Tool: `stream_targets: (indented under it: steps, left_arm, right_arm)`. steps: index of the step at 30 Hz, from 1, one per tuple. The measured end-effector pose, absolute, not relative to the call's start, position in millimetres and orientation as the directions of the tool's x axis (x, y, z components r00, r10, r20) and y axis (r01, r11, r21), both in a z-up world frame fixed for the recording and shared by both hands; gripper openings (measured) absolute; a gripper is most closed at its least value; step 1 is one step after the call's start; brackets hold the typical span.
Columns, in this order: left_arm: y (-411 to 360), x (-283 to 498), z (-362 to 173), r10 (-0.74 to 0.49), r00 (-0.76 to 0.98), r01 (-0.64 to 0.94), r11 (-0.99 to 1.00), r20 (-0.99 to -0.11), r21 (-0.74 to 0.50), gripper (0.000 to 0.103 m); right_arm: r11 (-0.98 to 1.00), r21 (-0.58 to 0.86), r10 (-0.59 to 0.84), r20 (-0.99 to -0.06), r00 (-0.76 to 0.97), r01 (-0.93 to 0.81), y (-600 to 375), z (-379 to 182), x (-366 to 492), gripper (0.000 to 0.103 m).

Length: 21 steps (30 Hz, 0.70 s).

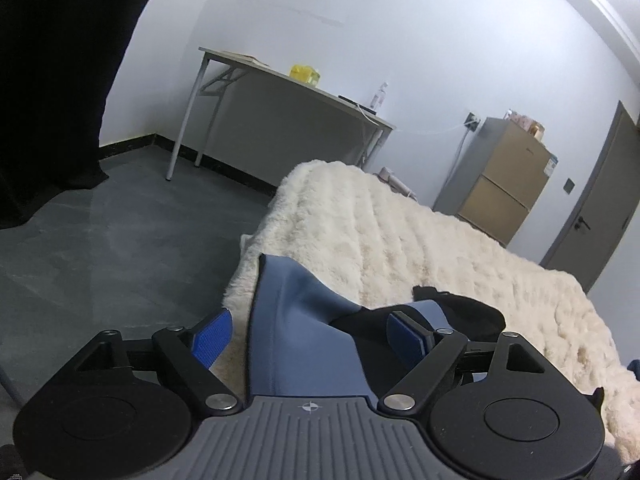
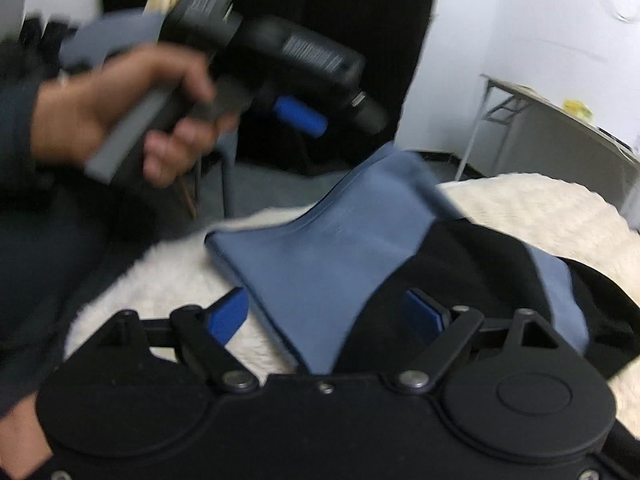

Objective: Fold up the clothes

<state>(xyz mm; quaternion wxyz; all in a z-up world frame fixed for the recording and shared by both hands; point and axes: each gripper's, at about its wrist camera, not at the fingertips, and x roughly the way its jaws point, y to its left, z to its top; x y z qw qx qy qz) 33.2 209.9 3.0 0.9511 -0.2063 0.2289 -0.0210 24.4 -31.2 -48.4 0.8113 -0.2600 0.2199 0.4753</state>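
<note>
**Blue-and-black garment on the cream blanket, both grippers spread over it**

Seen through the left wrist camera: left gripper (image 1: 308,338) with jaws wide apart, nothing pinched. Blue-and-black garment (image 1: 296,332) lying flat on the fluffy cream blanket (image 1: 420,232), directly under and ahead of the tool. Left blue pad (image 1: 212,338) off the cloth, above the blanket edge and the grey floor (image 1: 120,240); right blue pad (image 1: 406,334) over the black part of the garment. Whether that pad touches the cloth: cannot tell. Blue panel of the garment running forward between the two pads, black part to the right.

Seen through the right wrist camera, much blurred: right gripper (image 2: 328,314) also with jaws apart, not clamped on anything. Left pad (image 2: 230,314) just beside the folded blue edge, above the blanket (image 2: 540,216); right pad (image 2: 426,312) over the black cloth. Same garment (image 2: 320,264) between and in front of the fingers, blue part in the middle, black part to the right. Above it, at upper left, the left hand (image 2: 120,112) around the handle of the other gripper (image 2: 300,114), held in the air well above the garment.

Writing: a small compass-like mark on the grey body of the left tool; white printed lines on the black body of the other gripper, too blurred to read. Further back, a folding table (image 1: 280,80) with a yellow object (image 1: 304,72), and a cabinet (image 1: 504,176) with a label too small to read.
</note>
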Motion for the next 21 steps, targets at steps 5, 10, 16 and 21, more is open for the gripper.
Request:
stream_targets:
  steps: [5, 10, 16, 21]
  left_arm:
    - [227.6, 29.1, 4.8, -0.134, 0.909, -0.062, 0.892, -0.394, -0.447, 0.081]
    - [242.1, 24.6, 7.1, -0.115, 0.923, -0.08, 0.875, -0.367, -0.477, 0.081]
    - [246.8, 26.9, 5.3, -0.104, 0.919, -0.102, 0.869, -0.379, -0.484, 0.081]
    - [244.1, 25.7, 4.2, -0.106, 0.912, -0.102, 0.878, -0.397, -0.469, 0.081]
  right_arm:
    - [0.362, -0.229, 0.633, -0.651, 0.419, -0.904, 1.7, -58.0, 20.2, 0.004]
    - [0.386, -0.15, 0.681, -0.619, 0.391, -0.91, 13.0, -38.5, 20.8, 0.003]
    - [0.437, -0.036, 0.685, -0.634, 0.359, -0.899, 20.4, -37.8, 26.1, 0.015]
    - [0.477, 0.002, 0.694, -0.614, 0.376, -0.879, -15.1, -24.2, 30.4, 0.04]
